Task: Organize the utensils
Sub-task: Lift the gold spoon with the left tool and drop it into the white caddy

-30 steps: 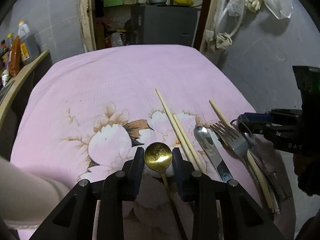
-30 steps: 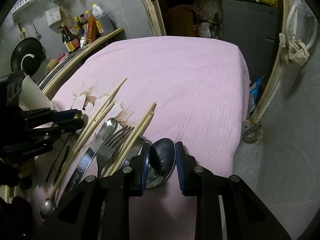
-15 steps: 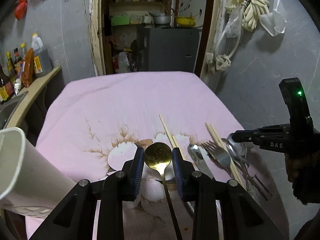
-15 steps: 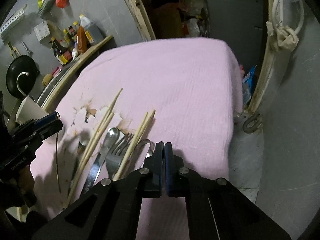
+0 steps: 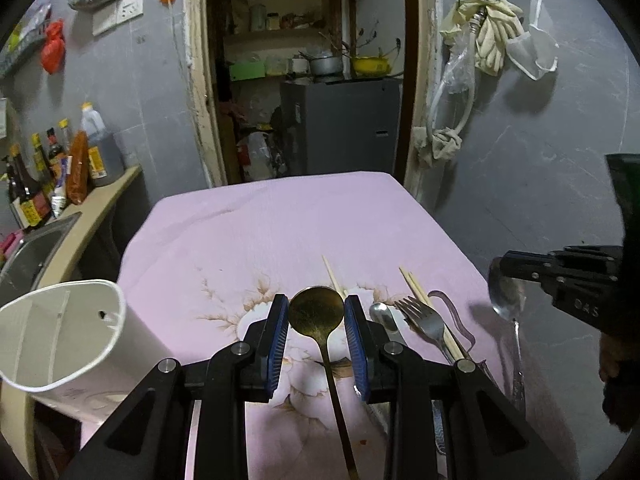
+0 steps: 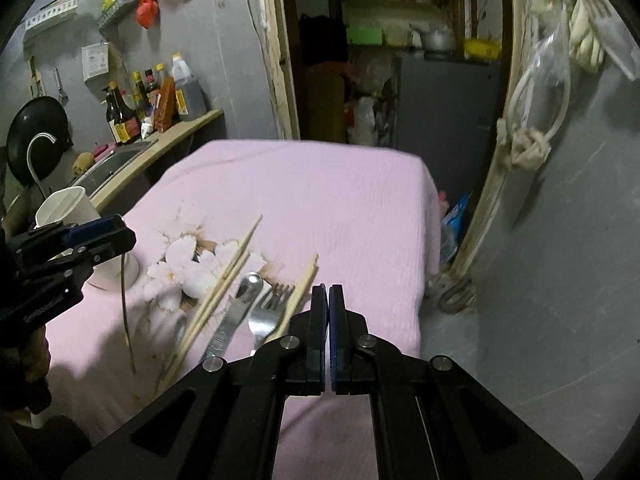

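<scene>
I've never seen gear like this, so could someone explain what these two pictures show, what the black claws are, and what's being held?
There is no robot here: a person carries two black pincer tools, each with a wide-angle camera looking along its fingers. One picture comes from the left tool, the other from the right.

The left gripper is clamped on the bowl of a gold spoon, lifted off the table. The right gripper is shut on a silver spoon, which shows best from the left camera.

On the pink flowered cloth lie chopsticks, a knife and a fork. A white holder stands at the left, probably where the utensils go.
</scene>
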Demonstrator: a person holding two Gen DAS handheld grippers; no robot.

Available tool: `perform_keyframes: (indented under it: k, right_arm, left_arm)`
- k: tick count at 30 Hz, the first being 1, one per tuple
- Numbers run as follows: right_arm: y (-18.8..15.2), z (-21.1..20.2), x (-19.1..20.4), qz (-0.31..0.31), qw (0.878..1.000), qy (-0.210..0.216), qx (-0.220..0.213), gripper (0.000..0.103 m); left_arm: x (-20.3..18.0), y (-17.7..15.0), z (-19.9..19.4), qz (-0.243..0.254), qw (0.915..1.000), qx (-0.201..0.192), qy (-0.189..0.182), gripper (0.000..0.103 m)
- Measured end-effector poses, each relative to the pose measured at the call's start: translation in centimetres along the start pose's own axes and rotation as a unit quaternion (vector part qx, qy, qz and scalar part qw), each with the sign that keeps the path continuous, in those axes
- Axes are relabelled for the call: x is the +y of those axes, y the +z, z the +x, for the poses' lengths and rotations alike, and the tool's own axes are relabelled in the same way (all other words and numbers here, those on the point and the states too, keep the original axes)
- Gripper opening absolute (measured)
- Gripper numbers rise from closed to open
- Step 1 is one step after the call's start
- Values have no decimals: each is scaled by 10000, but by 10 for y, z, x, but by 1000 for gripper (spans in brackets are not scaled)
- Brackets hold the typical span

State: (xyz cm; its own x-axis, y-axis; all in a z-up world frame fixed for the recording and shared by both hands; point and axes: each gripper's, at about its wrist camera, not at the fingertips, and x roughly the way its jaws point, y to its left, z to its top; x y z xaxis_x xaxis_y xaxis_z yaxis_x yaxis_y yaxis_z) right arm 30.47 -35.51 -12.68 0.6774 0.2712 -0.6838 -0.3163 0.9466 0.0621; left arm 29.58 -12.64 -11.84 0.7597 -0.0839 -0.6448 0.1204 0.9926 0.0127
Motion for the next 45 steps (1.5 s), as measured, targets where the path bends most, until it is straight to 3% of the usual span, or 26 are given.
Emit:
perform_keyframes:
  k: [10, 19, 27, 35, 45]
  right_arm:
    - [1, -41, 18, 80, 9991, -329, -257, 2]
    - [11, -95, 43, 245, 9899, -1110, -844, 2]
    - [46, -136, 97, 23, 9765, -1307, -1713, 2]
    - [94, -141, 187, -485, 9559, -1131, -2667, 2]
    - [134, -107, 268, -704, 9391, -998, -3213, 2]
  left_arm:
    - [11, 8, -23, -136, 9991, -297, 278, 27]
    - [23, 20, -59, 254, 9972, -682, -147, 27]
    - [58, 38, -100, 127, 9940, -996, -435, 27]
    - [125, 54, -135, -336, 9898, -1320, -421, 27]
    - [227, 71, -149, -903, 9800, -1763, 210, 27]
